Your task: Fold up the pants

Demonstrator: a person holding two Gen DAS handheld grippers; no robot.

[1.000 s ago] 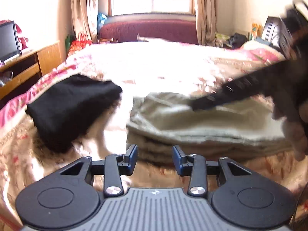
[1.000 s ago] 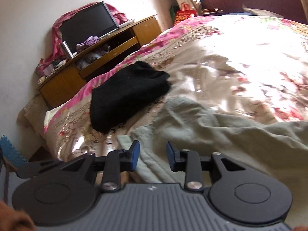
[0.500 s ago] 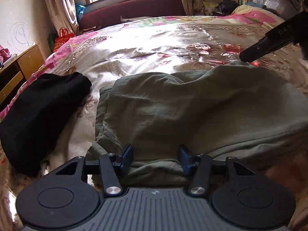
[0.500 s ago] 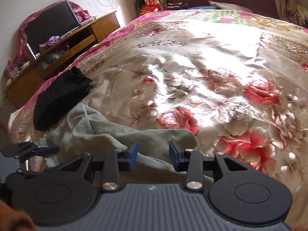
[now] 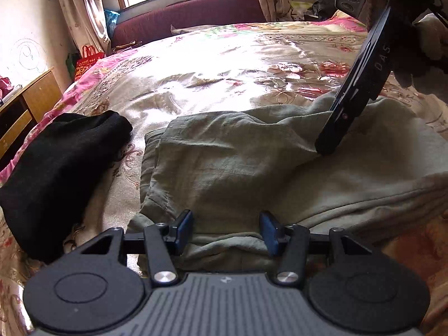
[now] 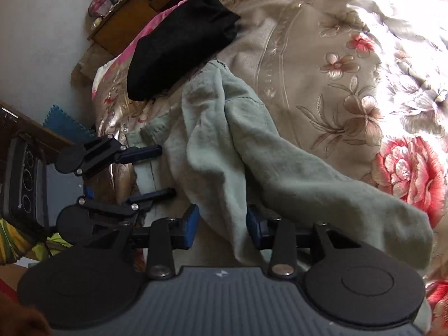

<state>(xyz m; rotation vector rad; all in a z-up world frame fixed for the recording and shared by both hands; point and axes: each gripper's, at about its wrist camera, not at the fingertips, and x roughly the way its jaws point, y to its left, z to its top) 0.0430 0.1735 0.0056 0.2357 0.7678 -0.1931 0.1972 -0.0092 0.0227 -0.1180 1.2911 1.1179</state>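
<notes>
While the pants (image 5: 252, 168) lie part-folded on the bed (image 5: 210, 64), a loose ridge could slip from the right gripper (image 6: 222, 225), undoing the fold. Its jaws stand spread around that ridge. The left gripper (image 5: 226, 231) has spread jaws at the near hem. A black garment (image 5: 61, 168) lies left.

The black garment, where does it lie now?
The black garment lies on the floral bedspread, left of the green pants in the left wrist view.
</notes>
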